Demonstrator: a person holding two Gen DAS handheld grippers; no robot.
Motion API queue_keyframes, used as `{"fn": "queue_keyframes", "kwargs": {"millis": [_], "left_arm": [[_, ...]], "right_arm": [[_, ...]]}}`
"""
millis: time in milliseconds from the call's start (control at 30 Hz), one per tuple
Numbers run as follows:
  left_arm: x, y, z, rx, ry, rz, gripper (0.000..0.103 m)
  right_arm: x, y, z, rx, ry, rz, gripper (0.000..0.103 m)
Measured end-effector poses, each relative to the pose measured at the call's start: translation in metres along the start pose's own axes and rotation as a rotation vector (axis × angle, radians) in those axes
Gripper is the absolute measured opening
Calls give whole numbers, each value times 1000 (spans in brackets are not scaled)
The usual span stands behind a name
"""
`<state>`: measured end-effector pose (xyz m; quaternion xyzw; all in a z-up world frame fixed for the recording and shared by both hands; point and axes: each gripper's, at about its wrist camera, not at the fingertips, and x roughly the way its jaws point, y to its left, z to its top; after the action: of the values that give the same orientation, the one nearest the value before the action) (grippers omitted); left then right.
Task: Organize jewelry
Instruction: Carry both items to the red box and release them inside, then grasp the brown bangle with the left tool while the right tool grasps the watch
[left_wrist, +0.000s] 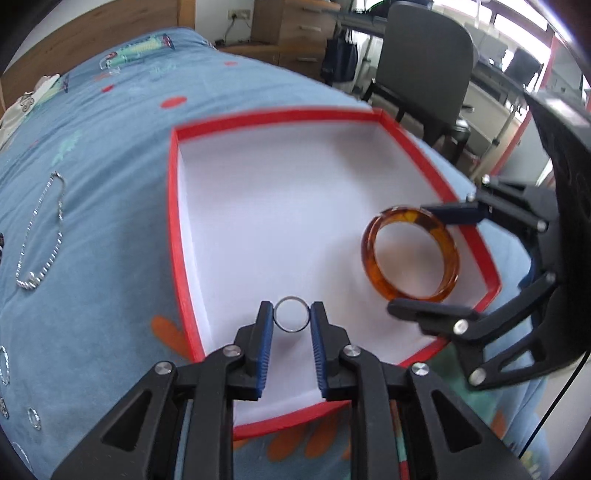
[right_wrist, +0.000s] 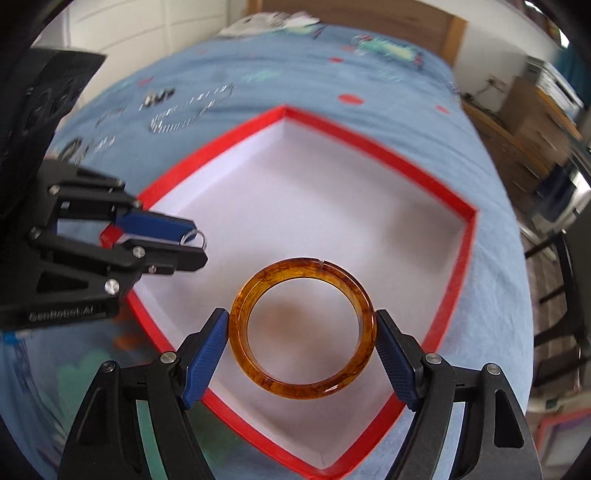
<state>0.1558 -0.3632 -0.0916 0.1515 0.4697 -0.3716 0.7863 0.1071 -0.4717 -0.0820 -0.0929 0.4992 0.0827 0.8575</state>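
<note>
Left wrist view: my left gripper (left_wrist: 291, 316) pinches a thin silver ring (left_wrist: 291, 314) over the near edge of the red-rimmed white tray (left_wrist: 177, 229). My right gripper (right_wrist: 302, 334) clamps an amber bangle (right_wrist: 303, 328) above the tray's right side. Tray lies on the blue patterned bedspread (left_wrist: 110, 147); a silver chain (left_wrist: 40, 236) lies off the tray's left edge.

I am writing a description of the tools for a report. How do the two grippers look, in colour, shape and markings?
Both are alike: the left gripper and the right gripper have matte black linkage arms with triangular cut-outs, silver round pivot screws and textured blue fingertip pads. The left body carries pale "GenRobot.AI" lettering. A thin black cable hangs near the right one.
</note>
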Motion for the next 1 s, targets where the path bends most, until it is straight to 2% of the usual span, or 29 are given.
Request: {"fn": "queue_keyframes", "kwargs": {"millis": [67,267,333,433,500,633,767,833,1000], "left_arm": [[3,-2,-3,25,2,11,20],[3,0,0,19,-7,8,20],[1,-1,1,22,-5,6,20],[-11,3,5,-13,-28,-19,26],[-24,4,7,-29,-56,-28,27],[-75,6,6,-60,-152,-48,32],[-125,24,-14,-117,-211,-28,34],[-148,40,-30,-140,-223,8,34],[-192,88,-85,-182,-223,135,35]], "right_arm": [[5,3,-2,-46,26,6,77],[5,2,0,-67,48,24,78],[1,3,-1,-70,51,8,79],[-11,3,0,-63,42,-27,79],[-27,1,-3,-41,28,-50,79],[-69,2,-6,8,-11,-94,79],[-115,22,-4,55,-90,-115,79],[-132,41,0,74,-140,-107,79],[-146,92,15,97,-221,-40,74]]}}
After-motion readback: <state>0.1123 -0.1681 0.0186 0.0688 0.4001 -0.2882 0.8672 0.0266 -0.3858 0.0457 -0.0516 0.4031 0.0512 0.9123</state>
